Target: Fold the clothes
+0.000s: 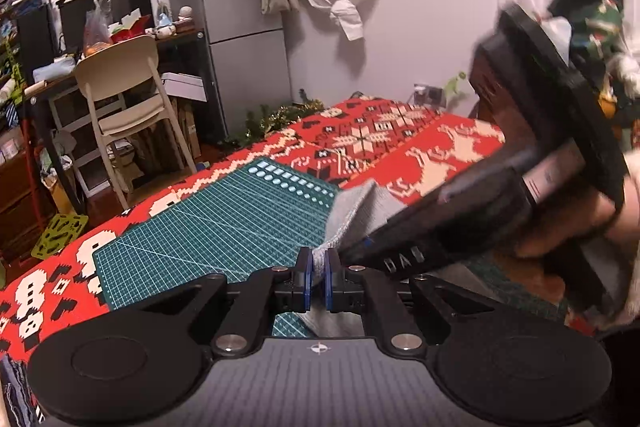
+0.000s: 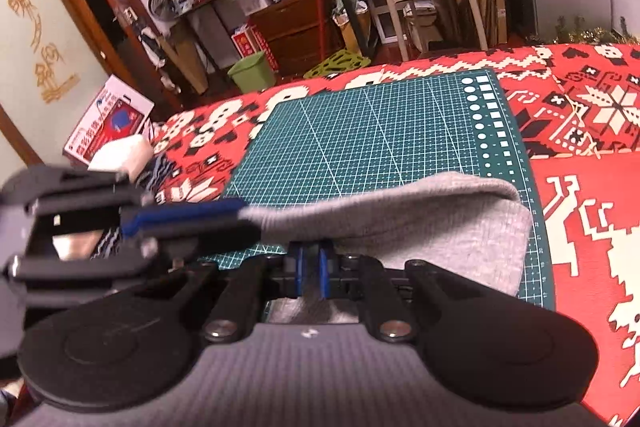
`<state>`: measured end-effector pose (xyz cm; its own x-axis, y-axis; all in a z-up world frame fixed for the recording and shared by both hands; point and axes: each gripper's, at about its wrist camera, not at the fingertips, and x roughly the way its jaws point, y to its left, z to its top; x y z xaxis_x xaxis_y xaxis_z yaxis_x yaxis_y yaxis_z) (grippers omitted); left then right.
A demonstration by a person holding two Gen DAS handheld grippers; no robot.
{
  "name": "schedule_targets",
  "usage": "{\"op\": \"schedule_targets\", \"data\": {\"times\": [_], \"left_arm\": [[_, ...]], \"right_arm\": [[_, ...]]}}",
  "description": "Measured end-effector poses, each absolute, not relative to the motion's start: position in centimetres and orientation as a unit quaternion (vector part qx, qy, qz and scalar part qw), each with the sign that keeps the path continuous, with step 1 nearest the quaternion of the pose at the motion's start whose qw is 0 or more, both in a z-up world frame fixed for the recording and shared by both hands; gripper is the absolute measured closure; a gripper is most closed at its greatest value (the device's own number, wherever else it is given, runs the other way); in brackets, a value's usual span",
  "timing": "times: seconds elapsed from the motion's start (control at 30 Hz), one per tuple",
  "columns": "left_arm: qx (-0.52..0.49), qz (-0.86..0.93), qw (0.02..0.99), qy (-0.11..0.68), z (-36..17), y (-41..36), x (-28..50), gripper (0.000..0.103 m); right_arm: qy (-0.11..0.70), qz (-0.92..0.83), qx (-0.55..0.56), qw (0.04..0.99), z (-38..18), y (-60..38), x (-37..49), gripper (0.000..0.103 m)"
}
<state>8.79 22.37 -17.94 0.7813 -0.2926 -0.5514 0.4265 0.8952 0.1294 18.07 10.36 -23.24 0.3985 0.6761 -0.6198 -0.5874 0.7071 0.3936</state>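
Note:
A grey knit garment is lifted above the green cutting mat, its right part draping onto the mat. My left gripper is shut on an edge of the grey garment. In the right wrist view the left gripper comes in from the left, blue pads closed on the cloth. My right gripper is shut on the same garment's near edge. In the left wrist view the right gripper crosses from the right, held by a hand, close beside the left one.
The mat lies on a red patterned blanket. A striped dark cloth and a white bundle sit at the blanket's left edge. A chair, cluttered desk and fridge stand beyond the bed.

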Motion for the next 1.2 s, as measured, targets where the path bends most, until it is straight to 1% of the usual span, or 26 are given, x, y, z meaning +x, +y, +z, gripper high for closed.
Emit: {"op": "schedule_targets", "data": {"times": [0.07, 0.2, 0.3, 0.37, 0.57, 0.67, 0.73, 0.77, 0.8, 0.87, 0.93, 1.0, 1.03, 1.17, 1.2], "left_arm": [[0.141, -0.188, 0.933, 0.273, -18.6, 21.9, 8.4, 0.097], [0.152, -0.182, 0.929, 0.283, -19.8, 21.4, 8.0, 0.096], [0.141, -0.180, 0.929, 0.290, -20.2, 21.3, 8.0, 0.096], [0.131, -0.179, 0.928, 0.299, -20.4, 21.3, 8.0, 0.092], [0.103, -0.170, 0.928, 0.314, -20.4, 22.2, 7.5, 0.092], [0.084, -0.154, 0.932, 0.317, -20.1, 23.1, 7.4, 0.092], [0.057, -0.144, 0.935, 0.320, -19.9, 23.9, 7.7, 0.090], [0.037, -0.137, 0.936, 0.323, -19.8, 24.4, 8.1, 0.089], [0.014, -0.133, 0.936, 0.326, -19.7, 24.9, 8.6, 0.087], [-0.038, -0.127, 0.934, 0.333, -19.5, 25.8, 9.6, 0.084], [-0.076, -0.126, 0.929, 0.340, -19.6, 26.3, 10.6, 0.073], [-0.092, -0.123, 0.925, 0.348, -19.9, 26.4, 11.6, 0.071], [-0.095, -0.123, 0.923, 0.352, -20.1, 26.3, 11.9, 0.071], [-0.099, -0.121, 0.915, 0.371, -21.0, 26.0, 12.7, 0.071], [-0.100, -0.121, 0.914, 0.375, -21.2, 25.9, 12.8, 0.071]], "right_arm": [[0.401, 0.375, 0.061, 0.834, -23.6, 10.1, 18.3, 0.094], [0.396, 0.357, 0.074, 0.843, -23.0, 7.8, 18.2, 0.090], [0.392, 0.342, 0.085, 0.850, -22.5, 5.9, 18.1, 0.090], [0.389, 0.333, 0.092, 0.854, -22.2, 4.6, 18.0, 0.090], [0.374, 0.303, 0.104, 0.870, -21.1, 1.1, 18.4, 0.089], [0.367, 0.286, 0.117, 0.878, -20.8, -0.2, 19.2, 0.084], [0.363, 0.276, 0.127, 0.881, -20.7, -0.7, 20.0, 0.084], [0.363, 0.273, 0.130, 0.881, -20.8, -0.8, 20.5, 0.080], [0.363, 0.270, 0.133, 0.882, -20.8, -0.9, 21.0, 0.074], [0.366, 0.265, 0.142, 0.881, -21.2, -1.0, 22.2, 0.071], [0.381, 0.261, 0.163, 0.872, -22.1, -1.0, 23.6, 0.070], [0.398, 0.259, 0.183, 0.861, -23.0, -1.0, 24.9, 0.063], [0.408, 0.262, 0.194, 0.853, -23.5, -1.1, 25.3, 0.062], [0.435, 0.270, 0.212, 0.832, -25.3, -0.9, 26.0, 0.062], [0.437, 0.272, 0.211, 0.831, -25.5, -0.9, 26.0, 0.071]]}}
